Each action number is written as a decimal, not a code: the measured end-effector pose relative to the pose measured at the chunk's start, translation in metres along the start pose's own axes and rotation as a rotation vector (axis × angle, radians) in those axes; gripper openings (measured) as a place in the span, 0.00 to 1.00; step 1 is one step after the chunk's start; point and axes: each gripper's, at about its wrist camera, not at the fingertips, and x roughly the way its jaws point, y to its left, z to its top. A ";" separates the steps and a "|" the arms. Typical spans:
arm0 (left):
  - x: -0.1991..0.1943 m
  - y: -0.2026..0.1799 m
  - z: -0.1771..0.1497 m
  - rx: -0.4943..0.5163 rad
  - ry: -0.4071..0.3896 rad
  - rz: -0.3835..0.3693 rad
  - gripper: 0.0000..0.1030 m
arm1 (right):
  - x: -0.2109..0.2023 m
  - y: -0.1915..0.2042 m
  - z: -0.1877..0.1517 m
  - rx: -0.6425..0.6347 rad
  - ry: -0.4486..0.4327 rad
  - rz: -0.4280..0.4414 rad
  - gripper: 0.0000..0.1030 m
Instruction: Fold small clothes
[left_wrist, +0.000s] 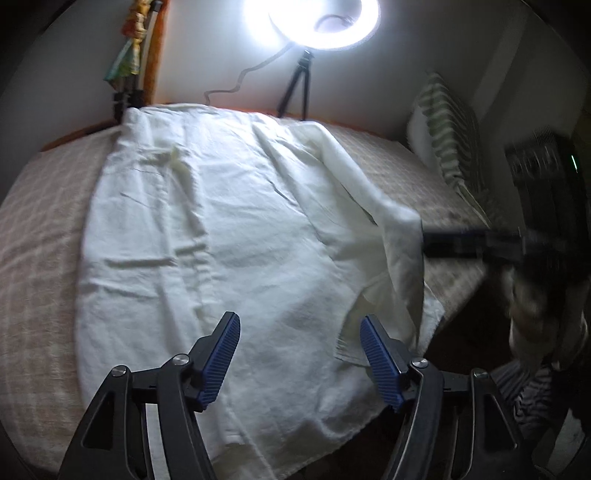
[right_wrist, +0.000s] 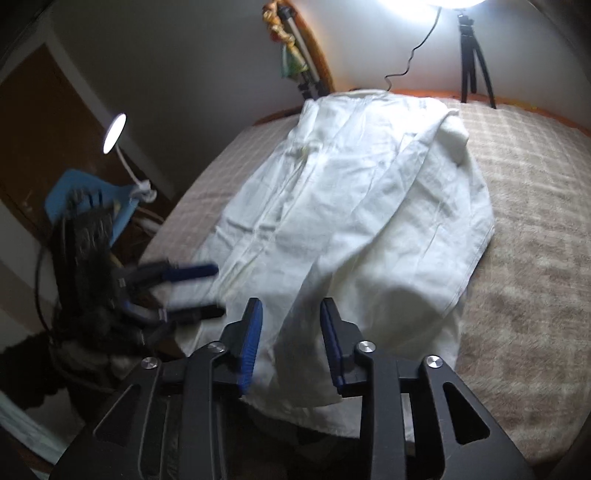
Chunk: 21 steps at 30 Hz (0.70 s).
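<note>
White garment spread on a checked bed

The creased, soft cotton garment (left_wrist: 221, 229) lies flat on the beige woven bedspread (left_wrist: 40, 229), its right side folded inward; near it, left tool (left_wrist: 299, 354) and right tool (right_wrist: 291, 332) hang open, empty, a ring light (left_wrist: 325, 22) beyond.

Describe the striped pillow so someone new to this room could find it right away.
Start at the bed with its beige checked cover. Past the white garment, the pillow leans against the wall on the side away from the orange headboard. It alone has green and white stripes.
</note>
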 end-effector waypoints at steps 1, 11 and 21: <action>0.005 -0.005 -0.002 0.014 0.011 -0.020 0.71 | -0.004 -0.003 0.004 0.014 -0.014 0.004 0.30; 0.049 -0.027 0.002 0.098 0.057 0.016 0.66 | -0.019 -0.064 0.089 0.073 -0.094 -0.144 0.31; 0.062 -0.029 0.001 0.061 0.079 -0.093 0.00 | 0.033 -0.124 0.152 0.134 -0.040 -0.223 0.35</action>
